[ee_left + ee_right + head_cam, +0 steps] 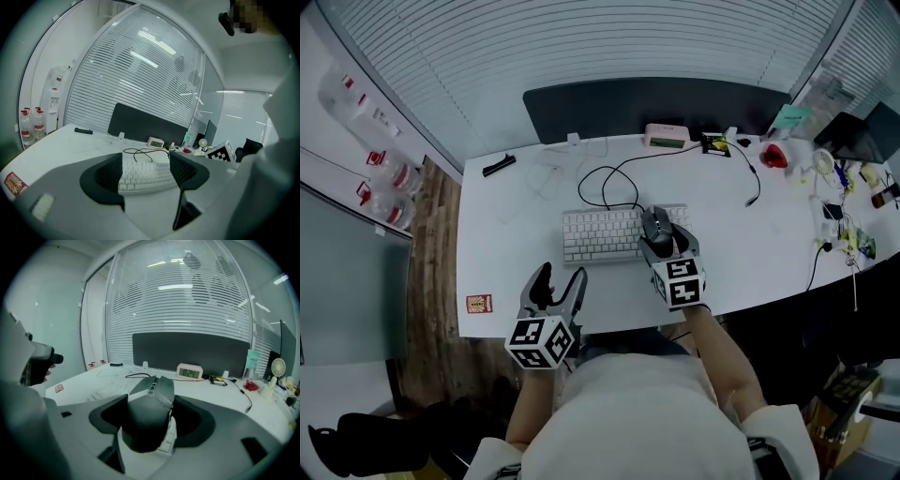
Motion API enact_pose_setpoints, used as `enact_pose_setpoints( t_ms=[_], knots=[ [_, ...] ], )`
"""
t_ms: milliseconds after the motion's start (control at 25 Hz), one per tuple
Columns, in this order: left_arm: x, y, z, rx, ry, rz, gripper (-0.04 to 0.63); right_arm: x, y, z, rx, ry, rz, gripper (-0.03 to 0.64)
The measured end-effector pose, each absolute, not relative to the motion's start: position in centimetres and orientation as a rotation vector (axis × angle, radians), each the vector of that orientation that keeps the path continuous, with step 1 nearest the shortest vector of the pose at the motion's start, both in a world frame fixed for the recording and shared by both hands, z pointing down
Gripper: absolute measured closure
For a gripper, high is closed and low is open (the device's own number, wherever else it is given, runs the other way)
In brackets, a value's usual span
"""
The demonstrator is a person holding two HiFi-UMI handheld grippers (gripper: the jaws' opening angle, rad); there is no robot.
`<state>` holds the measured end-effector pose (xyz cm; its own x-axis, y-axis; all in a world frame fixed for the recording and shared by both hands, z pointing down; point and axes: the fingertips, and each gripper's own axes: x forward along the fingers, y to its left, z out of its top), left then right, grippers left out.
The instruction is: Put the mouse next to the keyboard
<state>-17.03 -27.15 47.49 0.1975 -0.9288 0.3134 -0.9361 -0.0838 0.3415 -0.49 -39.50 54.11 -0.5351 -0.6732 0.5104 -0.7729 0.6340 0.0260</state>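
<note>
One white desk (516,244) is bearing one keyboard (605,234), one digital clock (666,137), one black pen-like stick (499,165) and one red-and-white card (479,304). One mouse (657,225) is showing. Two grippers are working here: one left gripper (562,277) and one right gripper (664,236).

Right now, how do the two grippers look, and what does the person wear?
Both the left gripper and right gripper are grey, with dark curved tongs and a white cube of black square markers. The person wears a light top.
</note>
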Motion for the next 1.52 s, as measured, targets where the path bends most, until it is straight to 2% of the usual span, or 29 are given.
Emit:
enact_pose_setpoints(
  t_ms=[800, 1520],
  knots=[
    [-6.2, -31.1, 49.5, 2.020, -1.694, 0.096, 0.288, 15.0, -45.6, 59.2, 1.256, -2.232, 0.380, 0.314],
    [-3.1, -31.9, 50.3, 1.963, -1.720, 0.124, 0.288, 19.3, -46.3, 64.7, 1.211, -2.131, 0.508, 0.314]
  ],
)
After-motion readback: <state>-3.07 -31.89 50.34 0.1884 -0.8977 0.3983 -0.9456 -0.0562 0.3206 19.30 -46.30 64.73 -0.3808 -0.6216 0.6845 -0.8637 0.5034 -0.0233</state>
